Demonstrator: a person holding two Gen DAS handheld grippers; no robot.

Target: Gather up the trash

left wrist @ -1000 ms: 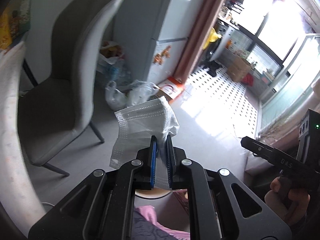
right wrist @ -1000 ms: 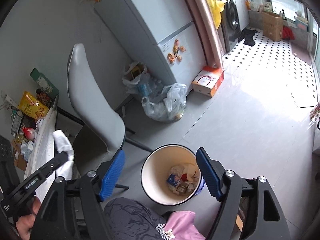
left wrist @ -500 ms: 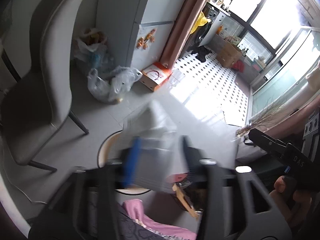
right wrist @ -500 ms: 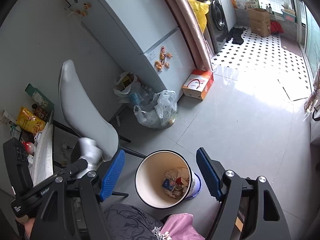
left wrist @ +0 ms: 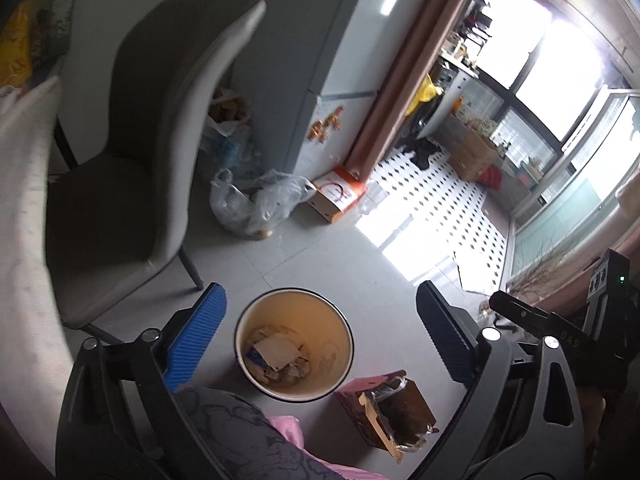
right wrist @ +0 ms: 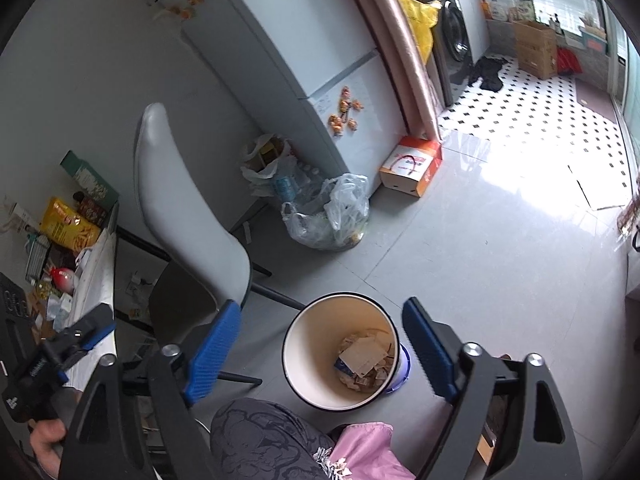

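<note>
L gripper & R gripper both w/ jaws released, nothing held, above trash bin w/ scraps inside, grey chair nearby

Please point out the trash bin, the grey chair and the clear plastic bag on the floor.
trash bin [left wrist: 338, 322]: left wrist view, inner right wall.
grey chair [left wrist: 120, 192]: left wrist view, seat.
clear plastic bag [right wrist: 332, 216]: right wrist view, middle of bag.

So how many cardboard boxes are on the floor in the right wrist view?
2. An orange-and-white box lies by the foot of the fridge, and a brown box stands on the tiled floor near the washing machine. Others may be hidden.
</note>
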